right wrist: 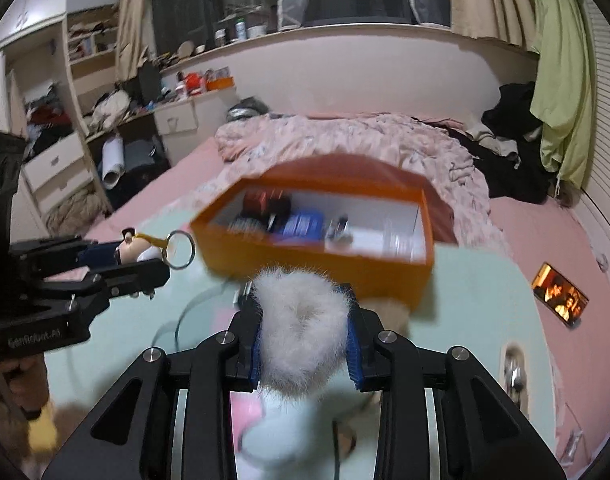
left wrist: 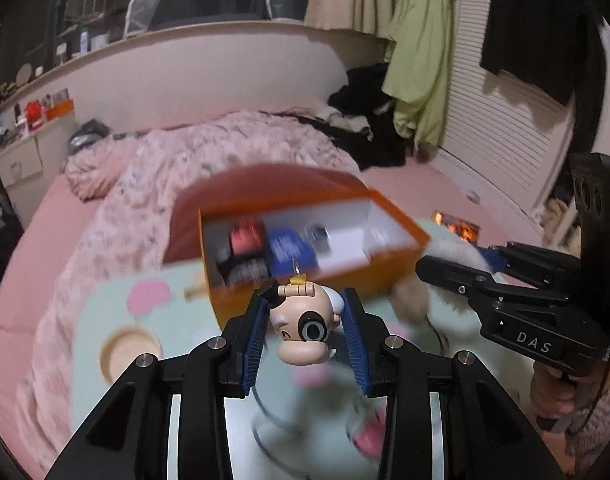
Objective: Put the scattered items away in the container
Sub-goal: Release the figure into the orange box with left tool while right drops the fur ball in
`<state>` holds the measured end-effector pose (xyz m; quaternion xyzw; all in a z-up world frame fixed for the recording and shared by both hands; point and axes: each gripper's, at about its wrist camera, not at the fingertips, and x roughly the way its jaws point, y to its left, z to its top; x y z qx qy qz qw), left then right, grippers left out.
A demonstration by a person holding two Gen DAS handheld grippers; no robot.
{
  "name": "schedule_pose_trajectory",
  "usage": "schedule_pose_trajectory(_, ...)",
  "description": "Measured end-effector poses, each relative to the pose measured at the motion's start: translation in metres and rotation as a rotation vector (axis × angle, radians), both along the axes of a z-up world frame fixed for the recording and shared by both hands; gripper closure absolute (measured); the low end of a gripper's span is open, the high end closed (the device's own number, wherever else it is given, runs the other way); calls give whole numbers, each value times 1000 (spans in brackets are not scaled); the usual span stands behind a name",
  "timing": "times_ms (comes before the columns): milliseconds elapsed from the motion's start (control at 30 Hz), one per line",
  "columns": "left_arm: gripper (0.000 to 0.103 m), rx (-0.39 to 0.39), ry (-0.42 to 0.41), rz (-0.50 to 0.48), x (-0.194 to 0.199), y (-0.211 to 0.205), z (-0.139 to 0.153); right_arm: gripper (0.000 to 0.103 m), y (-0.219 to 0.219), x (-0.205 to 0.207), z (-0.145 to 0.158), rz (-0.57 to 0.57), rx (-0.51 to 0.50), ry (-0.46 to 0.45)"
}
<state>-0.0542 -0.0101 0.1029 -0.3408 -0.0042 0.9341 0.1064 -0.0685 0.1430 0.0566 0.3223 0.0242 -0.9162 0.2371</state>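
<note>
Left gripper (left wrist: 305,316) is clamped on the figurine keychain (left wrist: 303,326), and right gripper (right wrist: 305,320) is clamped on the white fur pompom (right wrist: 303,320); both hover just short of the orange box (right wrist: 317,256) on the bed. Judgement: each load should clear the near wall (left wrist: 305,288) and sit over the bare white floor before release. The dangling key ring (right wrist: 181,250) may snag the rim.

A left gripper (left wrist: 305,316) pinches a cartoon-head keychain figure (left wrist: 303,322) between blue-padded fingers (left wrist: 256,332). Just beyond it an open orange box (left wrist: 385,264) sits on a pale green mat (left wrist: 117,300), blurred, holding dark, red and blue items. The right gripper (left wrist: 465,264) reaches in from the right.
</note>
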Motion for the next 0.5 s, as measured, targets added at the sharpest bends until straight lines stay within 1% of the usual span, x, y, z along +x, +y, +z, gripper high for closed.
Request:
schedule_pose_trajectory(100, 68, -12, -31, 34, -41, -2, 5, 70, -5, -32, 12, -37, -20, -11)
schedule_pose_trajectory(200, 67, -27, -81, 74, -80, -7, -5, 70, -12, -70, 14, -93, -12, -35)
schedule_pose_trajectory(233, 61, -18, -98, 78, -87, -8, -10, 68, -14, -82, 11, -111, -10, -50)
schedule_pose_trajectory(267, 48, -3, -119, 83, -93, -10, -17, 68, -16, -90, 8, -130, -12, -62)
schedule_pose_trajectory(300, 40, 14, -140, 92, -95, -13, -23, 67, -16, -99, 3, -150, -23, -81)
schedule_pose_trajectory(333, 30, 33, -151, 105, -95, -16, -26, 60, -15, -107, -4, -164, -38, -107)
schedule_pose_trajectory(400, 27, 67, -143, 118, -86, -23, -29, 50, -12, -119, -21, -177, -58, -202)
schedule_pose_trajectory(433, 25, 76, -132, 120, -79, -26, -28, 50, -11, -121, -27, -178, -70, -236)
schedule_pose_trajectory(500, 21, 74, -108, 129, -63, -31, -25, 50, -6, -114, -30, -179, -100, -240)
